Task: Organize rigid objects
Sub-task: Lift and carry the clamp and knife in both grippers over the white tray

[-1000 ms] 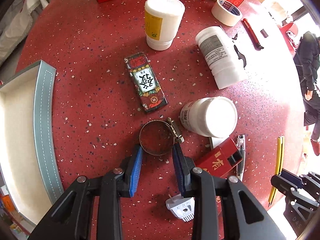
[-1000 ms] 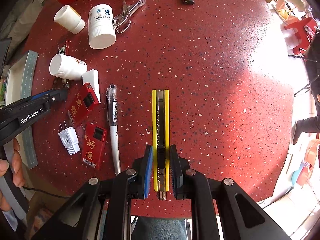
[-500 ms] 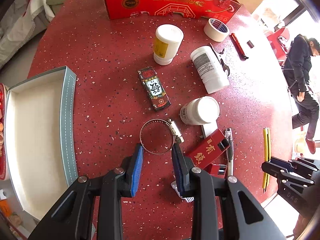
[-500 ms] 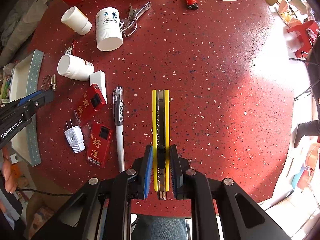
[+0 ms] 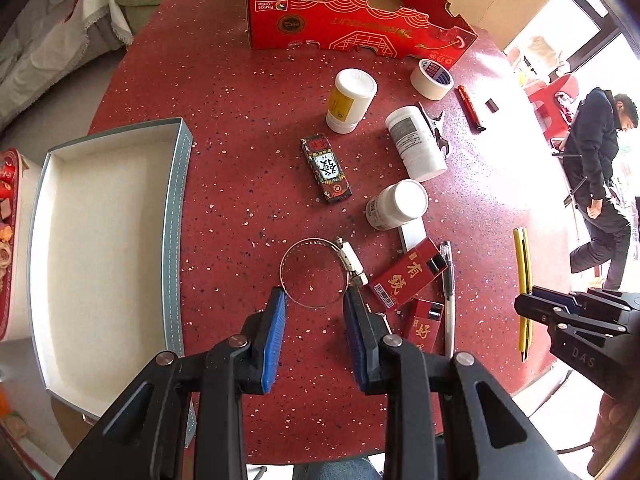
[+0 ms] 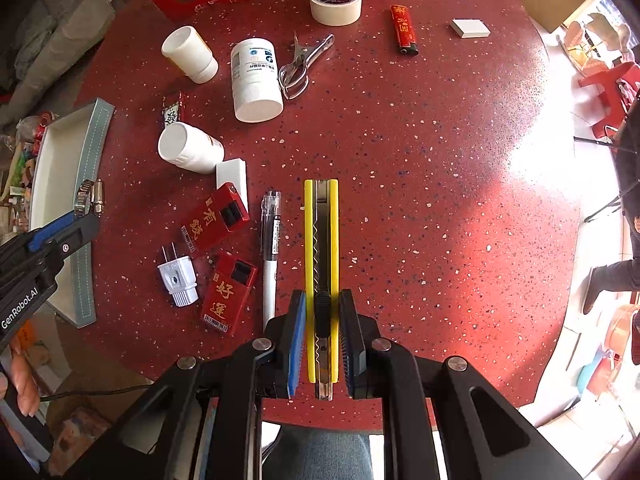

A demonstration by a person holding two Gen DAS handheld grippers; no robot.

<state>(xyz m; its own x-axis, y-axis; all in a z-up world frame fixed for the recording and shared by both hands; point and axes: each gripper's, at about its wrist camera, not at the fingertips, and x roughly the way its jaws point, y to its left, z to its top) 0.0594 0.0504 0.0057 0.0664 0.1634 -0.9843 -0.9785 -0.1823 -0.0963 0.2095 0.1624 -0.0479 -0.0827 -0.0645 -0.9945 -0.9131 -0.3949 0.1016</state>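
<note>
Above the red speckled tabletop (image 5: 240,128), both grippers now stand higher than a second ago: more of the surface and the red carton (image 5: 352,24) at its far edge has come into each view. The left gripper (image 5: 315,306) has its fingers clamped on a metal hose clamp (image 5: 314,273), which keeps the same place between the blue pads as the tabletop recedes, so it is lifted clear. In the right wrist view its screw housing shows at the left fingertips, in front of the tray. The right gripper (image 6: 322,320) has its fingers pressed together on a yellow utility knife (image 6: 321,240), held lengthwise and likewise raised. Judged from this, both pick-ups are complete and the carry to a container comes next.

Containers:
- A grey-edged open tray (image 5: 178,216) with a white interior lies at the left side of the tabletop. Its visible interior holds nothing.
- The red carton holds a white and green box, a roll of tape and other small items too small to identify.

Remaining loose on the tabletop: three white bottles, a masking tape roll (image 6: 335,3), a red lighter (image 6: 404,31), two red packs, a white plug (image 6: 178,278), a pen (image 6: 270,256).
</note>
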